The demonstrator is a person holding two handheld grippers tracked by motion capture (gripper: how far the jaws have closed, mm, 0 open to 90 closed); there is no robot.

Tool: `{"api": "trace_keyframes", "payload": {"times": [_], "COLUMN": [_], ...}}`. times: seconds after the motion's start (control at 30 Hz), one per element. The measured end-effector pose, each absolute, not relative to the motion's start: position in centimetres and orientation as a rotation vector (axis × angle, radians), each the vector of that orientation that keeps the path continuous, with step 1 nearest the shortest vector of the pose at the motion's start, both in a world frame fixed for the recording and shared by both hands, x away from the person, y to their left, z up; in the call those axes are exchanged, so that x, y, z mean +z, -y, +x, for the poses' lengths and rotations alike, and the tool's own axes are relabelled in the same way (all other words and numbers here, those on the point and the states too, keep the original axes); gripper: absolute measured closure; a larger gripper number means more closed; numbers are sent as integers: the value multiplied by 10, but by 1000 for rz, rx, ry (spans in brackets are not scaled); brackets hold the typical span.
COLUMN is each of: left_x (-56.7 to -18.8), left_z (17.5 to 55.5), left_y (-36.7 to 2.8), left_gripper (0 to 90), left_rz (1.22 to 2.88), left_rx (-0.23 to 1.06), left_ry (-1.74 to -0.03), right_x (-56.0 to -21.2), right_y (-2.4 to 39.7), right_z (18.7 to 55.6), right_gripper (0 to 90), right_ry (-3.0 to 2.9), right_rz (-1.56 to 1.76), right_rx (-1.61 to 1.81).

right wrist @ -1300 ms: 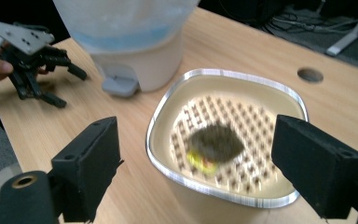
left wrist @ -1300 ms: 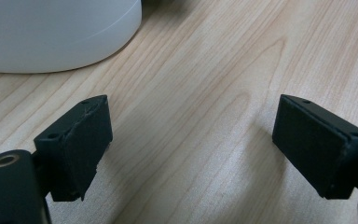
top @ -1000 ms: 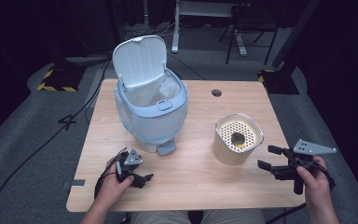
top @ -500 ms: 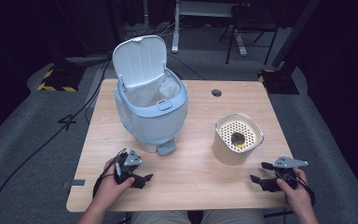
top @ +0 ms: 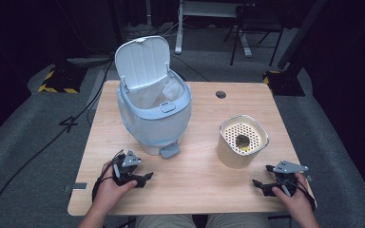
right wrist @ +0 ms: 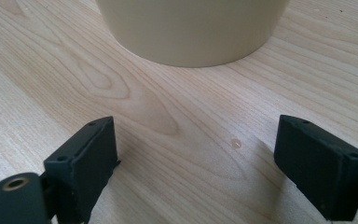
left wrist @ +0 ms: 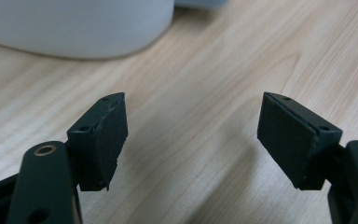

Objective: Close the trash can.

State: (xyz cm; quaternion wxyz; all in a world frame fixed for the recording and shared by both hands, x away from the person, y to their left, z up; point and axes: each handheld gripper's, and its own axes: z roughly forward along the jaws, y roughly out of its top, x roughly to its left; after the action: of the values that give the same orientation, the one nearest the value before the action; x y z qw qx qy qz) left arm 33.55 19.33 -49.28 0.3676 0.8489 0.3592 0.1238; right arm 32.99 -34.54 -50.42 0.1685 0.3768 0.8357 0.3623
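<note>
Wooden table (top: 195, 190): both grippers empty, jaws apart, right gripper (top: 262, 184) just reopened; approach beige canister (top: 241, 141) at 11 o'clock squarely (left gripper (top: 145, 178) idle).

The bin (top: 154, 111) stands left of centre on the table (top: 195, 190); the container (top: 242, 141) stands nearer its right edge, both grippers near the front edge.

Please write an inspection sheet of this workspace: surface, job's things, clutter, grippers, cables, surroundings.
Surface: wooden table, with a round hole at the far edge.
Job's things: pale blue pedal bin, lid up, liner inside; beige container with a holed top, something dark on it.
Clutter: nothing seen.
Grippers: left gripper and right gripper low at the near edge, both open, nothing between the jaws.
Cables: black cable across the floor.
Surroundings: grey floor, dark room, desk legs behind.
</note>
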Motion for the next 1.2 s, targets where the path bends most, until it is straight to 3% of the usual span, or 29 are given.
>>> {"api": "trace_keyframes", "payload": {"times": [0.53, 0.83, 1.2], "left_x": [-422, -376, -329], "left_z": [323, 326, 337], "left_y": [-222, -237, -255], "left_gripper": [267, 262, 248], "left_rz": [1986, 1946, 1909], "left_rx": [360, 455, 479], "left_ry": [-999, -976, -862], "right_x": [-504, -504, -504], "right_y": [345, 345, 344], "right_z": [330, 331, 332], "right_gripper": [133, 141, 140], "right_ry": [-2370, -2371, -2364], "right_rz": [1079, 1083, 1094], "right_rx": [1030, 1037, 1033]}}
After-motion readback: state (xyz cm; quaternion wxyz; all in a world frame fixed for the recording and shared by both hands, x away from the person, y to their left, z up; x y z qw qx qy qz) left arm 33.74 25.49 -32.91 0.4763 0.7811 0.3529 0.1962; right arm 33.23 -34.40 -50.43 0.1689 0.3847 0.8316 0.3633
